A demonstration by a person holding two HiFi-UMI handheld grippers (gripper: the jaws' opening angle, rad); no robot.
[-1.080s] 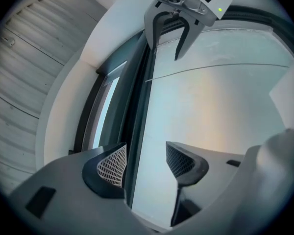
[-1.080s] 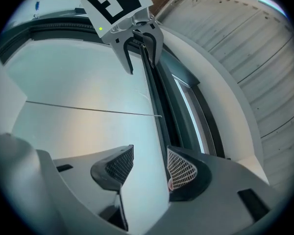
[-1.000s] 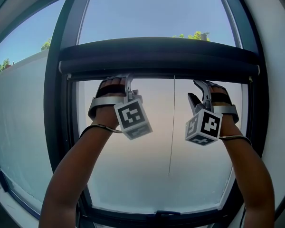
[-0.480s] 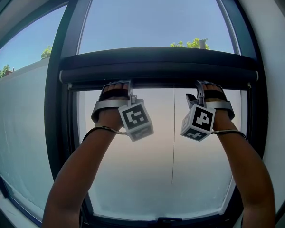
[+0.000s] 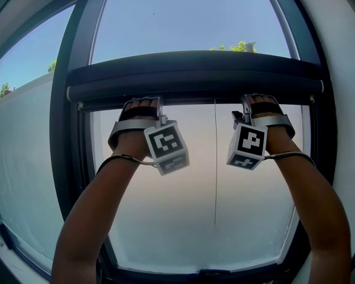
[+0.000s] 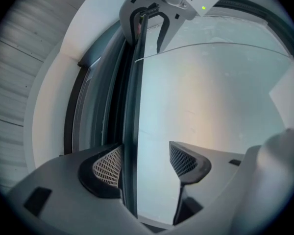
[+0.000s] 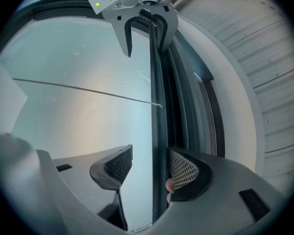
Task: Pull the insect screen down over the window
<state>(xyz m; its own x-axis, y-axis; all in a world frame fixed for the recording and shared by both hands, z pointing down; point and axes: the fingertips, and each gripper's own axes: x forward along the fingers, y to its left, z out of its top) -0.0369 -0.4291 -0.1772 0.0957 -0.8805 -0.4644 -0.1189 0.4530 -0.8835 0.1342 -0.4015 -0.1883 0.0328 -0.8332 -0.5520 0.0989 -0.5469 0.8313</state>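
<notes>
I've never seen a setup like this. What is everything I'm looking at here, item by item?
window frame: one, dark, around the panes.
screen housing: one, dark, across the window's upper part.
screen bar: one, dark, under the housing, between both grippers' jaws.
cord: one, thin, hanging mid-pane.
treetops: a few, green, beyond the glass.
marker cubes: two, black-and-white, one on each gripper.
left gripper: one, grey, jaws just opening, apart round the bar.
right gripper: one, grey, jaws likewise just opening, apart round the bar.
arms: two, raised to the bar.

Both forearms [image 5: 86, 218] off the bottom edge
</notes>
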